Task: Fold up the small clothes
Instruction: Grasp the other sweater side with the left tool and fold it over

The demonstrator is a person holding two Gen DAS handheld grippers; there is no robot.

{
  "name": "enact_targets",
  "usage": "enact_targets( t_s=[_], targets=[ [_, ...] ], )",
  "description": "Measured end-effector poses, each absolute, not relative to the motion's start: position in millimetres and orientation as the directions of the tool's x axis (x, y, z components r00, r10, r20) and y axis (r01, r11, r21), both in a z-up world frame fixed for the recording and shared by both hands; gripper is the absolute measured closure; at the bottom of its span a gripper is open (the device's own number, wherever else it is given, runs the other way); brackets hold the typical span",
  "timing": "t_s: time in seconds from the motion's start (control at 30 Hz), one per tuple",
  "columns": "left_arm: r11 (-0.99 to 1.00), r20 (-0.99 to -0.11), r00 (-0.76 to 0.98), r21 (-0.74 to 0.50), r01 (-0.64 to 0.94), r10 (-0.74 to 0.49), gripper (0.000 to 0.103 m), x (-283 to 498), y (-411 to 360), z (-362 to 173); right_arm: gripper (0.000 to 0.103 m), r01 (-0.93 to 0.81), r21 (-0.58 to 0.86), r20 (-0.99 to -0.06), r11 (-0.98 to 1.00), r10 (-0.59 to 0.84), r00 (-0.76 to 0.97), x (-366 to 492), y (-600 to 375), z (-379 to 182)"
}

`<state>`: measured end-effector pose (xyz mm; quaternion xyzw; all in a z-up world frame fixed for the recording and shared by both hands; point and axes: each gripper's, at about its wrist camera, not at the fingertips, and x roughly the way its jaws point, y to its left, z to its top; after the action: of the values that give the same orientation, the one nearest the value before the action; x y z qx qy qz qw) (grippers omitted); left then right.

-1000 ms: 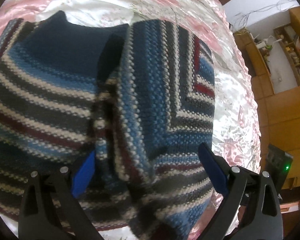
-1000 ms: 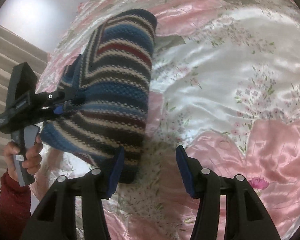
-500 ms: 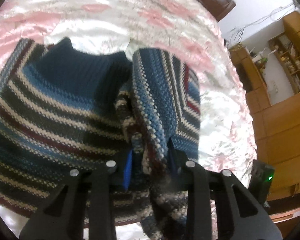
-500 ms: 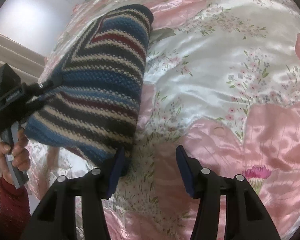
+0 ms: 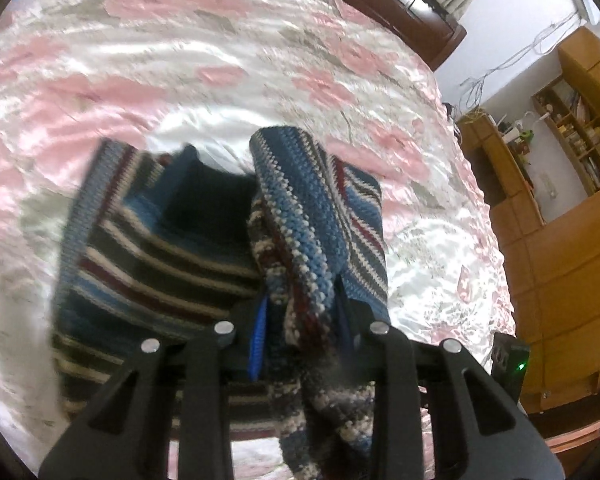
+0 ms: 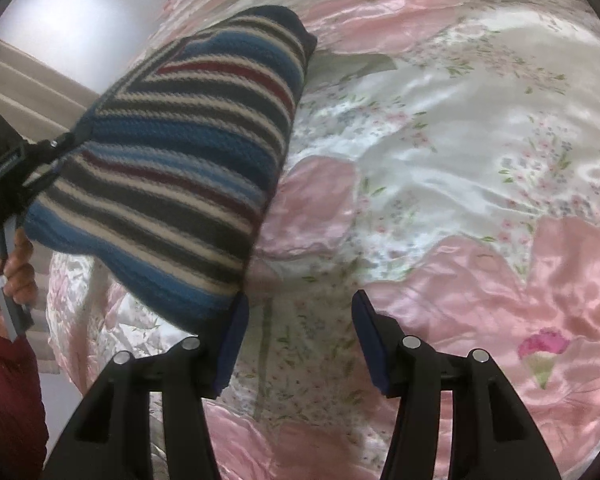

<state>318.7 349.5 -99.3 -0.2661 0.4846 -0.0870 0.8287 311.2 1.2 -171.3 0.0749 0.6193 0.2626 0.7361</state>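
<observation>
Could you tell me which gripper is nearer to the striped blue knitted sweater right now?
Left. The left gripper is shut on a fold of the striped blue knitted sweater, lifting it. The right gripper is open beside its lower edge, over the pink floral satin bedspread.

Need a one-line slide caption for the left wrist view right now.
Left claw clamps a fold of the blue striped knitted sweater above the pink floral satin bedspread.

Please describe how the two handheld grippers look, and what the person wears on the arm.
Both grippers, left gripper and right gripper, have black angular frames with silver round bolts and blue-padded jaws. The sleeve is dark red knit.
</observation>
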Motion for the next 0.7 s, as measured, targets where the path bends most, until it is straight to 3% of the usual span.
enact_targets(
  t_s=[0.3, 0.6, 0.7],
  targets=[
    [0.856, -0.787, 0.530, -0.476, -0.199, -0.315, 0.075, 307.6, 433.5, -96.6, 0.048, -0.359, 0.420, -0.876, 0.833, 0.476, 0.080, 305.9, 29.3, -168.1],
    [0.835, -0.833, 0.465, -0.464, -0.296, -0.299, 0.075, 300.6, 476.4, -163.7, 0.048, -0.387, 0.413, -0.885, 0.824, 0.464, 0.045, 299.7, 47.3, -181.5],
    [0.819, -0.812, 0.490, -0.495, -0.289, -0.318, 0.072, 294.2, 475.1, -169.8, 0.048, -0.390, 0.407, -0.890, 0.826, 0.454, 0.034, 298.7, 49.2, -183.5]
  ],
)
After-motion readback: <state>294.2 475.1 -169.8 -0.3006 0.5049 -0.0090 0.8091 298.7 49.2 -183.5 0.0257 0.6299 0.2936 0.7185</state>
